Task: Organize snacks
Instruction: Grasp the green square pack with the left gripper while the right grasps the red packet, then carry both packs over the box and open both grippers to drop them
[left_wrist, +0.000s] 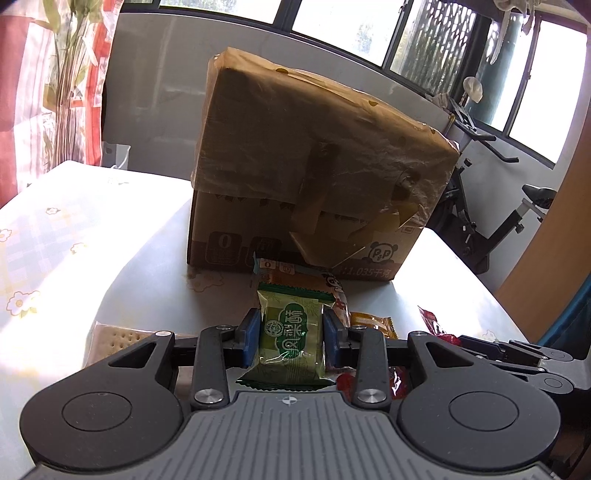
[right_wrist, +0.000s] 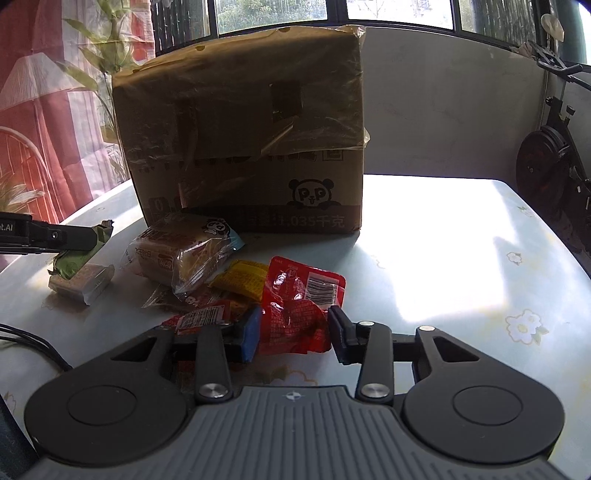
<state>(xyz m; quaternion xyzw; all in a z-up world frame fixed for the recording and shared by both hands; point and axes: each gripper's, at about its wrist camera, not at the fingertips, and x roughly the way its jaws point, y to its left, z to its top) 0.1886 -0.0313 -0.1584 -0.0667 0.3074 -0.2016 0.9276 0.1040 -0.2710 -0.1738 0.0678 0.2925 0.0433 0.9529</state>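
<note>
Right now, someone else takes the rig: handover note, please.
Left gripper: shut on the green snack packet, low over the table.
Right gripper: open, straddling the red packet, not clamped.
Bread pack, yellow packet and cracker pack lie loose in front of the cardboard box.
Done: nothing visibly sorted.
Left: place green, grasp red, then the rest.

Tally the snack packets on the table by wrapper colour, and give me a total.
Green: 1, the green packet clamped in the left gripper.
Red: 2, the big red pouch between the right gripper fingers, and a small red packet.
Yellow: 1, the yellow packet.
Clear: 2, the bread pack and the cracker pack.
Total: 6 that I can tell apart.
</note>
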